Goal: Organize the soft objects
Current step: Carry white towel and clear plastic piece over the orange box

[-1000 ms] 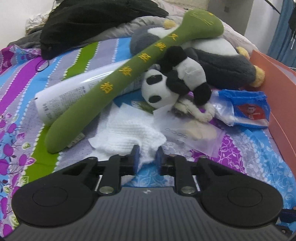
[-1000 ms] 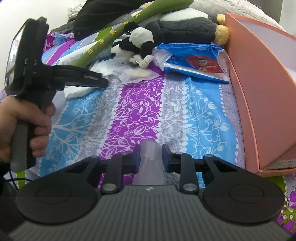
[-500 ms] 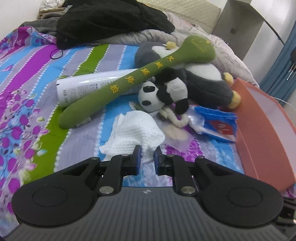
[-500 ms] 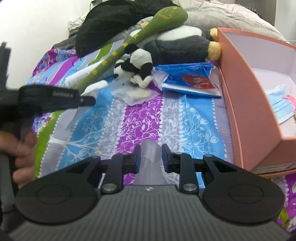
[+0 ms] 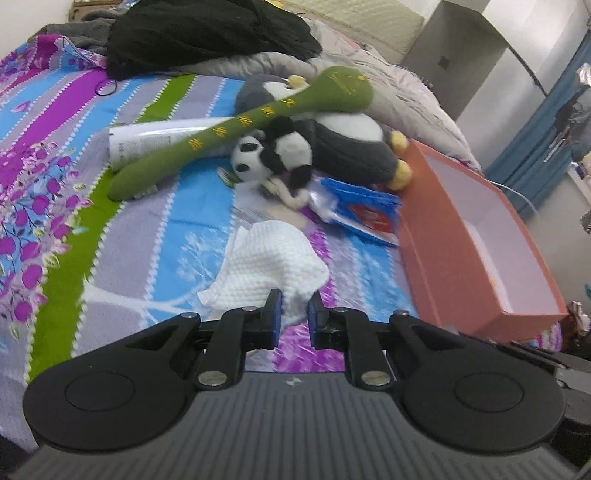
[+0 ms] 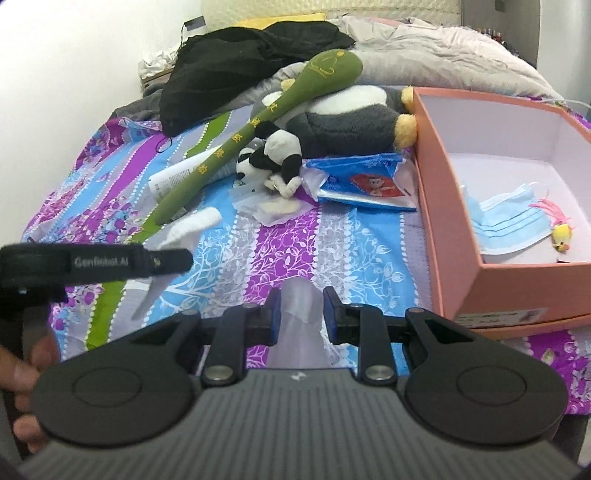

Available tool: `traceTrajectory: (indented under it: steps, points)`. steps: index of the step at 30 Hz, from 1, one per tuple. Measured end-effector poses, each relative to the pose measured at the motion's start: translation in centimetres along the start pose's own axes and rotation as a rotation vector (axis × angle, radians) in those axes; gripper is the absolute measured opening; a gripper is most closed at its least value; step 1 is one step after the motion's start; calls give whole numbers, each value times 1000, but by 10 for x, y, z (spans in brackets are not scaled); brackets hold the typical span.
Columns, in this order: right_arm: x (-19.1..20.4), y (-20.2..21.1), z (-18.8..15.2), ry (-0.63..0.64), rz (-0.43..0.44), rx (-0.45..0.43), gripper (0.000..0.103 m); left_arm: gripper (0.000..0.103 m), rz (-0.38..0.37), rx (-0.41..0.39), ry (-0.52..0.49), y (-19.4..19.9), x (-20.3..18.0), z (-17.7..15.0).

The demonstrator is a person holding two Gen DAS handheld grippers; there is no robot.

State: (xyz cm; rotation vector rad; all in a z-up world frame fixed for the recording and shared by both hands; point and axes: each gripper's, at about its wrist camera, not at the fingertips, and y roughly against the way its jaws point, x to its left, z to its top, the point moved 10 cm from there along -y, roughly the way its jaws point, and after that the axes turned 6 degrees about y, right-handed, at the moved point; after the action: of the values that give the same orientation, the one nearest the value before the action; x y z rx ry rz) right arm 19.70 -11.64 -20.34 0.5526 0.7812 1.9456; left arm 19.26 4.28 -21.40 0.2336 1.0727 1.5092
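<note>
My left gripper (image 5: pixel 294 308) is shut on a white knitted cloth (image 5: pixel 271 266) and holds it lifted above the bedspread; the cloth also shows in the right wrist view (image 6: pixel 192 223). My right gripper (image 6: pixel 301 308) is shut on a clear plastic piece (image 6: pixel 301 325). An orange box (image 6: pixel 491 236) stands at the right and holds blue face masks (image 6: pixel 509 225) and a small yellow toy (image 6: pixel 561 236). A panda plush (image 5: pixel 273 155), a long green plush bat (image 5: pixel 251 125) and a grey penguin plush (image 5: pixel 351 144) lie at the back.
A blue wipes packet (image 5: pixel 362 214) lies beside the box (image 5: pixel 476 240). A white tube (image 5: pixel 155 140) lies under the green bat. A clear bag (image 6: pixel 273 206) lies by the panda. A black garment (image 5: pixel 207 33) and grey quilt are heaped at the back.
My left gripper has lifted the white cloth off the bed and carried it back and to the right, toward the orange box. The right gripper still holds the clear piece.
</note>
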Motion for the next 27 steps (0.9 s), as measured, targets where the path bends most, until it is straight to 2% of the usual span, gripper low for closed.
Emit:
traceTrajectory:
  steps: [7, 14, 22, 27]
  points:
    - [-1, 21, 13, -1, -1, -52, 27, 17, -33, -18, -34, 22, -19, 10]
    - [-9, 43, 43, 18, -17, -128, 27, 17, -84, -34, -67, 37, -51, 30]
    - [-35, 66, 88, 20, -35, -207, 27, 17, -180, -83, -161, 48, -114, 71]
    - [-62, 82, 120, 22, -80, -271, 27, 17, -223, -113, -222, 48, -161, 101]
